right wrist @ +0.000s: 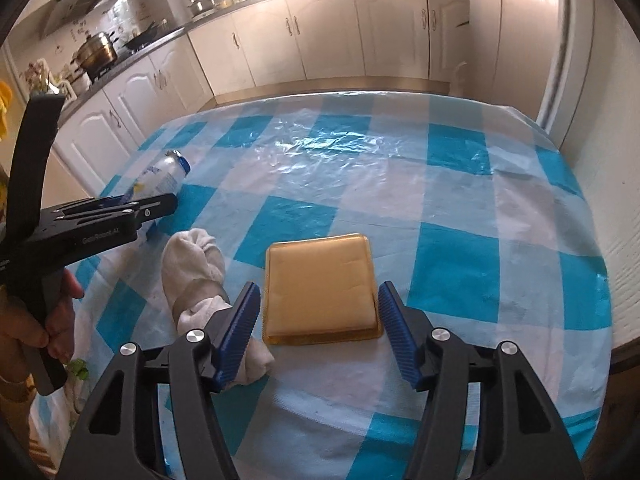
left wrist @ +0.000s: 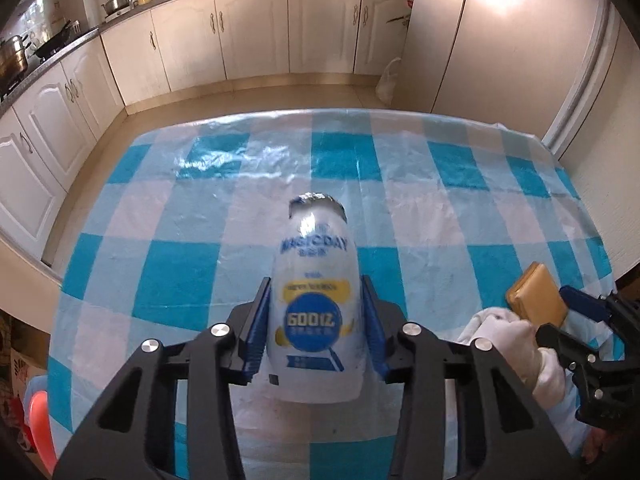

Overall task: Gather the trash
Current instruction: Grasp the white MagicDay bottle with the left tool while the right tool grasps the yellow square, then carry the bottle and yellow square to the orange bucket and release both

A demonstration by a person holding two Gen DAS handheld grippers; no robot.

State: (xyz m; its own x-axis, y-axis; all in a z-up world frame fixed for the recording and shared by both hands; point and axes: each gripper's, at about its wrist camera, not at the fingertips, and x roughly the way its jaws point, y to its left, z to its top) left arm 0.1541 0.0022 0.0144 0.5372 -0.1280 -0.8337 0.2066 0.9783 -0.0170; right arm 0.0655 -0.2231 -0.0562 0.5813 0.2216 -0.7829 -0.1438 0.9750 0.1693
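Checked surface: near its left edge, white drink bottle lying, long axis running away between left gripper fingers, seemingly pinched. Near front edge, flat yellow packet between right gripper fingers, open, untouched.

Blue-and-white checks, white bottle, yellow packet

The cloth on the bench is checked in bright turquoise, pale blue and white under a glossy clear film. The bottle is white with a silver foil top, a yellow band and a round blue badge with white lettering. The flat packet is mustard yellow all over. The sock is white with a grey band. Both claws have black frames and ribbed blue pads. The cupboards are cream.
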